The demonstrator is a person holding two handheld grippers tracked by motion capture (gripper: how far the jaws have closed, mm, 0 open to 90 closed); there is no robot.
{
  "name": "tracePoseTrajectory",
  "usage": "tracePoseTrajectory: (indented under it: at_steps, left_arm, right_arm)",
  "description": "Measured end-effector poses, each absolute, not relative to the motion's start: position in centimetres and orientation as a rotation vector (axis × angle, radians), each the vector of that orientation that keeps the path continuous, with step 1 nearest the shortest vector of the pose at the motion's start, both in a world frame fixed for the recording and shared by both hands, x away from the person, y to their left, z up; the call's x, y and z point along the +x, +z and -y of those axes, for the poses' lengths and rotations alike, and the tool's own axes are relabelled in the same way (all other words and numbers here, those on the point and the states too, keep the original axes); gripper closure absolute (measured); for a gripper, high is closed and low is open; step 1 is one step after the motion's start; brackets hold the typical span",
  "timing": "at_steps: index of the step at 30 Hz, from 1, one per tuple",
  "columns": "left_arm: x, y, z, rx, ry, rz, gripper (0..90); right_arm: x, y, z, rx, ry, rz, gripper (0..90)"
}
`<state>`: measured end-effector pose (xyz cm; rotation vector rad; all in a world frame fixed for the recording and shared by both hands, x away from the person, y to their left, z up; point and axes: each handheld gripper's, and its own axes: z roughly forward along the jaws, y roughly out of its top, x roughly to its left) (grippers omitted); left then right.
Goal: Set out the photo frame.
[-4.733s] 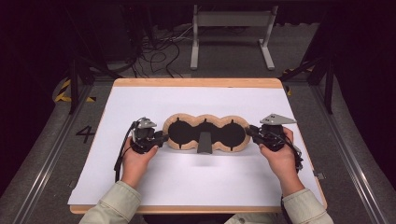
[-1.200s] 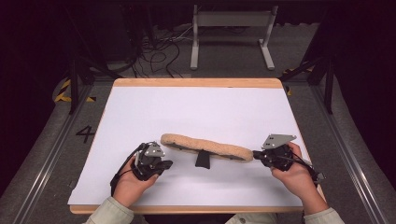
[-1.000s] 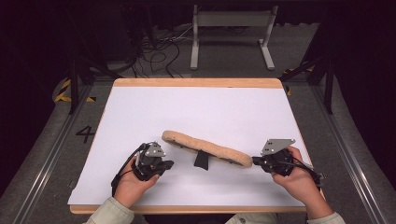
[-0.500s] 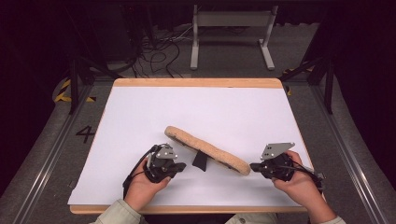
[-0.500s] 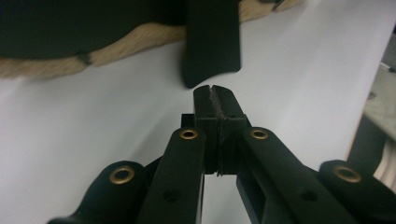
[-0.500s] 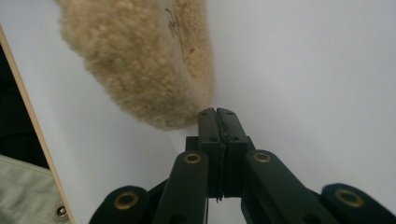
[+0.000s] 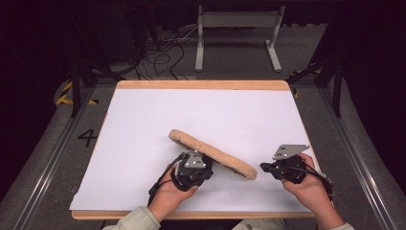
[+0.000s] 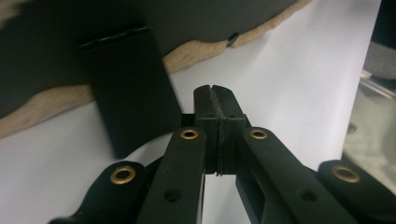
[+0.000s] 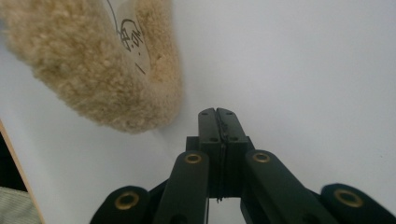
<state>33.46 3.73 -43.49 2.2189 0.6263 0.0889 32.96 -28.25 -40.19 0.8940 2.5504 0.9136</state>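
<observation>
Fleece is what I steer around here — a long, tan, woolly pad (image 7: 213,154) lying diagonally on the white sheet (image 7: 206,115) that covers the wooden table (image 7: 201,85), its far end toward the table's middle, its near end toward the front edge. From my left gripper view I see the pad's dark flat face and a black strap (image 8: 128,88) hanging from it, with a curly cream rim along the edge; the pad appears tilted up on that rim rather than lying flat, though I cannot tell how much of it touches the sheet.

My left gripper (image 7: 201,162) sits right against the pad's near side, about midway along it, jaws pressed fully together with nothing between them. Whether it actually touches the fleece I cannot tell. My right gripper (image 7: 264,167) is just beside the pad's near end, apart from it by a sliver of white, its jaws likewise closed tight on nothing. In its own view the rounded shaggy end fills the upper left, with dark handwritten marks on a pale inner surface.

Beyond the pad the sheet lies bare to the far wooden edge — plenty of room there. Behind the table stand a grey metal frame (image 7: 237,24) and loose cables (image 7: 163,52) on the floor.
</observation>
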Motion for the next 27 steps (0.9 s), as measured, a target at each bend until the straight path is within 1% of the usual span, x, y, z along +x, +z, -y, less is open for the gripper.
tracePoseTrajectory:
  at_steps: [6,12,15,19,20,27]
  left_arm:
    - [33.8,-44.2,-2.1,2.202,0.081,-0.643,90.0]
    - [34.0,-44.5,-1.2,2.181,0.083,-0.671,90.0]
    - [34.3,-44.8,-1.2,2.169,0.075,-0.733,90.0]
    - [34.5,-45.0,-1.4,2.165,0.106,-0.759,90.0]
    - [34.5,-45.1,-1.4,2.164,0.095,-0.784,90.0]
    - [34.7,-45.1,-1.6,2.164,0.121,-0.772,90.0]
  right_arm:
    - [32.9,-40.1,28.5,0.913,0.920,-2.541,90.0]
    - [32.9,-40.2,28.6,0.917,0.932,-2.539,90.0]
    - [32.9,-40.1,28.7,0.911,0.936,-2.539,90.0]
    - [32.8,-40.0,28.8,0.915,0.941,-2.537,90.0]
    - [32.8,-40.0,28.8,0.912,0.939,-2.538,90.0]
    - [32.8,-40.0,28.6,0.907,0.940,-2.542,90.0]
